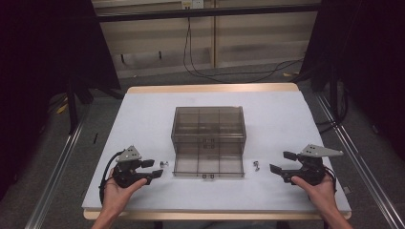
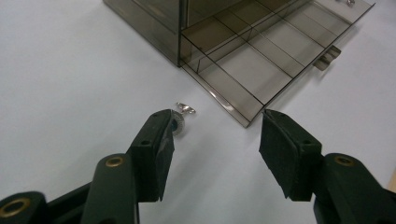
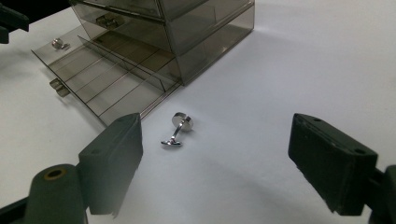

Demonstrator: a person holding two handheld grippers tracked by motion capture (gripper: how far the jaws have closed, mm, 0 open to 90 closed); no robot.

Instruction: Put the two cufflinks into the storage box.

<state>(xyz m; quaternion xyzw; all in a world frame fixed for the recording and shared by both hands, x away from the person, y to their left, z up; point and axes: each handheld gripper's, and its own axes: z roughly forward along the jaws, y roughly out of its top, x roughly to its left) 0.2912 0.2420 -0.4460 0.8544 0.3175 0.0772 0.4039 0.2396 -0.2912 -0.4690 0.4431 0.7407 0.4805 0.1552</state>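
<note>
A smoky clear drawer cabinet [image 1: 208, 125] stands mid-table with its bottom drawer [image 1: 208, 167] pulled out toward me; its compartments look empty. A small silver cufflink [image 1: 164, 163] lies left of the drawer, another cufflink [image 1: 257, 165] lies right of it. My left gripper [image 1: 154, 169] is open, just left of the left cufflink [image 2: 183, 114], which sits by the tip of one jaw. My right gripper [image 1: 282, 162] is open, a short way right of the right cufflink [image 3: 179, 128], which lies on the table ahead between its jaws. The drawer [image 2: 261, 60] and the cabinet [image 3: 187, 32] lie beyond each gripper.
The white table top [image 1: 143, 119] has wooden edges at front and back. Grey floor, a metal rail [image 1: 57, 164] at each side and cables [image 1: 229, 71] lie beyond the table. The other gripper's jaw tip [image 3: 11, 21] peeks in at the top left of the right gripper view.
</note>
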